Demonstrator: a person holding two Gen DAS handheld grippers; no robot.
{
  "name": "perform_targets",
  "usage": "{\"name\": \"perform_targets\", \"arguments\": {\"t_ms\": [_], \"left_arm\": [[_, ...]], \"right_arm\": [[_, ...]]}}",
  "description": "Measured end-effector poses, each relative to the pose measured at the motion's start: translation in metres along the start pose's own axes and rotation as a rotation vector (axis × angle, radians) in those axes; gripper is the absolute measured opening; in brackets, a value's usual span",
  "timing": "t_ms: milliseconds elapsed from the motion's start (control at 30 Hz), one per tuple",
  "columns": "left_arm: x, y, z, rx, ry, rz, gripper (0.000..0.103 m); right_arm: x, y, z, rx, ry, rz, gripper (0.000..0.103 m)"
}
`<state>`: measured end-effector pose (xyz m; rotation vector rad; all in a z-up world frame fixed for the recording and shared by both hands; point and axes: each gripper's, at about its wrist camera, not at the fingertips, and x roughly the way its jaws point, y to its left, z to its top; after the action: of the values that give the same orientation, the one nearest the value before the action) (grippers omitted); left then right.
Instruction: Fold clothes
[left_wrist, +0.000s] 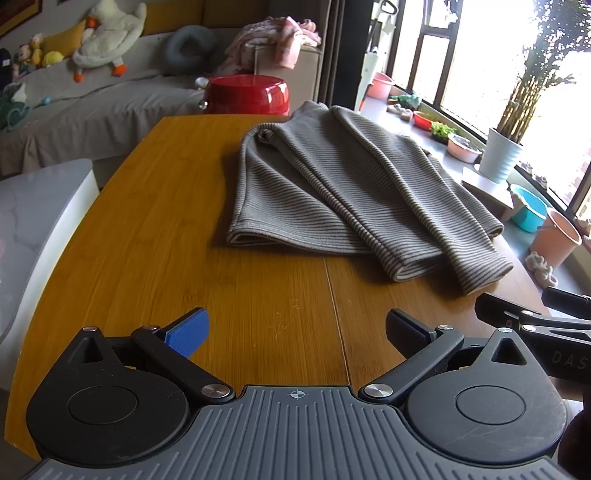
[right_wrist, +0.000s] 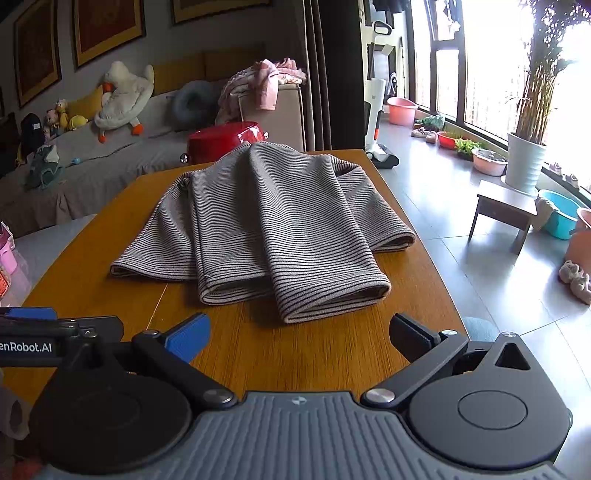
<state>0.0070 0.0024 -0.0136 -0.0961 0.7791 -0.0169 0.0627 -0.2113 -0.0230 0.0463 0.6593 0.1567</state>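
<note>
A grey striped sweater (left_wrist: 332, 192) lies on the wooden table (left_wrist: 166, 240) with both sleeves folded in over its body, cuffs pointing toward me. In the right wrist view the same sweater (right_wrist: 273, 225) fills the table's (right_wrist: 314, 350) middle. My left gripper (left_wrist: 295, 332) hovers open over bare wood, short of the sweater's hem. My right gripper (right_wrist: 299, 336) is also open, just in front of the nearer sleeve cuff (right_wrist: 332, 295), touching nothing. Part of the right gripper (left_wrist: 535, 317) shows at the right edge of the left wrist view.
A red stool (left_wrist: 247, 94) stands beyond the table's far end, with a sofa (left_wrist: 92, 99) holding plush toys behind it. To the right are a small wooden stool (right_wrist: 506, 210), a potted plant (right_wrist: 524, 162) and plastic basins (right_wrist: 557, 214) on the tiled floor by the windows.
</note>
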Motion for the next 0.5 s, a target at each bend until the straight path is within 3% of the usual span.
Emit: {"name": "perform_targets", "arguments": {"t_ms": [500], "left_arm": [[0.0015, 0.0007, -0.0007, -0.001, 0.006, 0.000, 0.103]], "right_arm": [[0.0004, 0.0004, 0.0012, 0.001, 0.004, 0.001, 0.103]]}}
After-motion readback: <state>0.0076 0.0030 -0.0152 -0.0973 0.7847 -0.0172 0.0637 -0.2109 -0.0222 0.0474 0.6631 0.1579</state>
